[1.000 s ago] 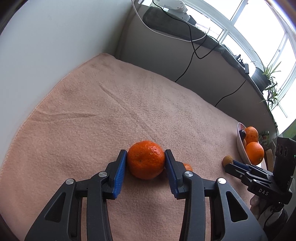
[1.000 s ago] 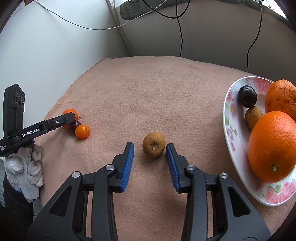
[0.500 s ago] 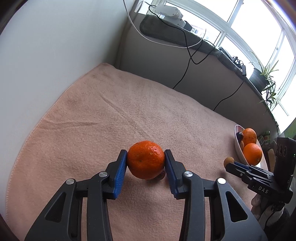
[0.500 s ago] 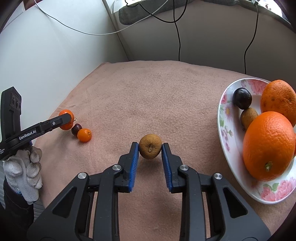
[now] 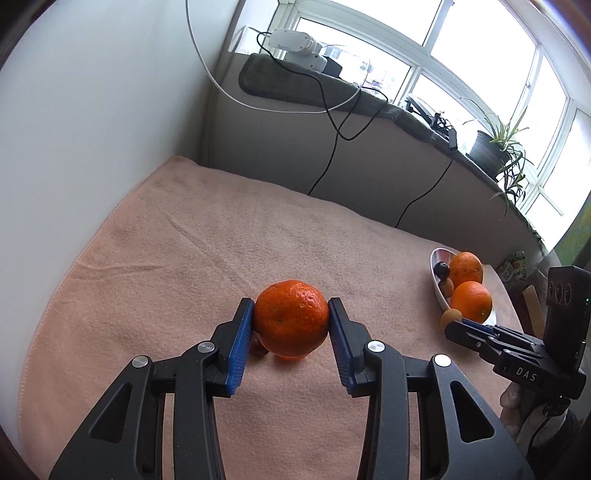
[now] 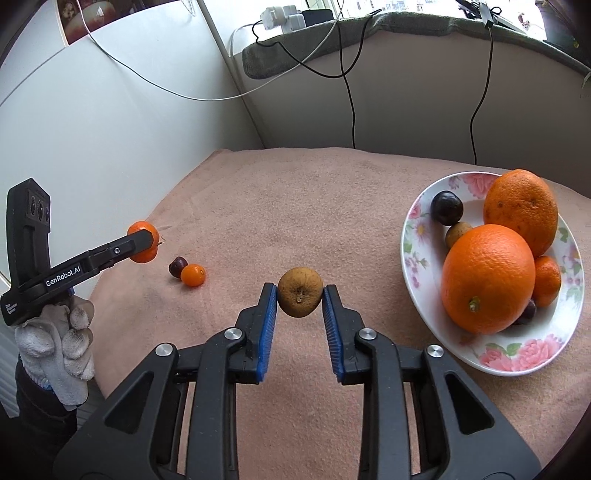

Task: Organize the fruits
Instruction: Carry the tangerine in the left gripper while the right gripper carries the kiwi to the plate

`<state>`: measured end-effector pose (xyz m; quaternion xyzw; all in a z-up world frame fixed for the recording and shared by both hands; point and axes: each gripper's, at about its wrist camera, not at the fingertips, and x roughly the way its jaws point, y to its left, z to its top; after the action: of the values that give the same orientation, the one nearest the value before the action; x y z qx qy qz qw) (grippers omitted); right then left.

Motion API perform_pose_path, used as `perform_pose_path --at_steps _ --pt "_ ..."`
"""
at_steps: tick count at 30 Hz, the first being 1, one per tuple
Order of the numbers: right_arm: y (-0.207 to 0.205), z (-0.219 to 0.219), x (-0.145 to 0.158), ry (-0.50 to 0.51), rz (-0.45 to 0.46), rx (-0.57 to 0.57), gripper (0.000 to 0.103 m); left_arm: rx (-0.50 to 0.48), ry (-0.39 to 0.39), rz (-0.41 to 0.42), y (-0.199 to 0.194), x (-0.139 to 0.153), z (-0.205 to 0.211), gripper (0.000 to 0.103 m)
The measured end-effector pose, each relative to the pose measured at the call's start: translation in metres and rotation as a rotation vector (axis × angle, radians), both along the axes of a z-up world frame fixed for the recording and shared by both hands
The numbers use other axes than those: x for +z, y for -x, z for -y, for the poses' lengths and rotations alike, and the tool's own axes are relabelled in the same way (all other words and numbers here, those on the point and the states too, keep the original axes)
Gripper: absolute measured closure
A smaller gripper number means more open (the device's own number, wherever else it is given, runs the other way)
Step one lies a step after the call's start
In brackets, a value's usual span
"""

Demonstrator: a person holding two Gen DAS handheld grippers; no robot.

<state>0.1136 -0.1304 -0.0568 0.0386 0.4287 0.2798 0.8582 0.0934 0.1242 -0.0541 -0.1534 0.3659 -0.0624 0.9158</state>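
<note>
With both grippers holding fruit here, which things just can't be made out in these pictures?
- Left wrist view: the tangerine in the left gripper hides most of a small dark fruit on the cloth below.
- Right wrist view: the big orange covers most of a dark fruit on the flowered plate.
- Left wrist view: the plate's contents are small, seen edge-on.
- Right wrist view: the top-left wall picture is cut off.

Left wrist view sits close behind its tool (image 5: 291,321), angled down across the blanket (image 5: 177,258) toward the window. Right wrist view likewise, facing the wall corner. Both share the blanket, the plate (image 6: 417,295) and each other's tool.
</note>
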Motion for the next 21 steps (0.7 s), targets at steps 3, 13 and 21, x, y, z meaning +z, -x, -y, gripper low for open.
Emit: perform_pose_path --at_steps 3,13,21 --pt "0.006 0.009 0.006 -0.012 0.012 -0.012 0.077 -0.014 -0.001 0.013 0.002 0.006 0.007 0.064" --pt "0.018 0.049 0.023 -0.02 0.053 -0.066 0.077 -0.085 0.003 0.032 -0.004 0.015 0.041 0.064" --pt "0.018 0.091 0.025 -0.019 0.057 -0.144 0.077 -0.172 0.01 0.032 -0.023 0.017 0.085 0.064"
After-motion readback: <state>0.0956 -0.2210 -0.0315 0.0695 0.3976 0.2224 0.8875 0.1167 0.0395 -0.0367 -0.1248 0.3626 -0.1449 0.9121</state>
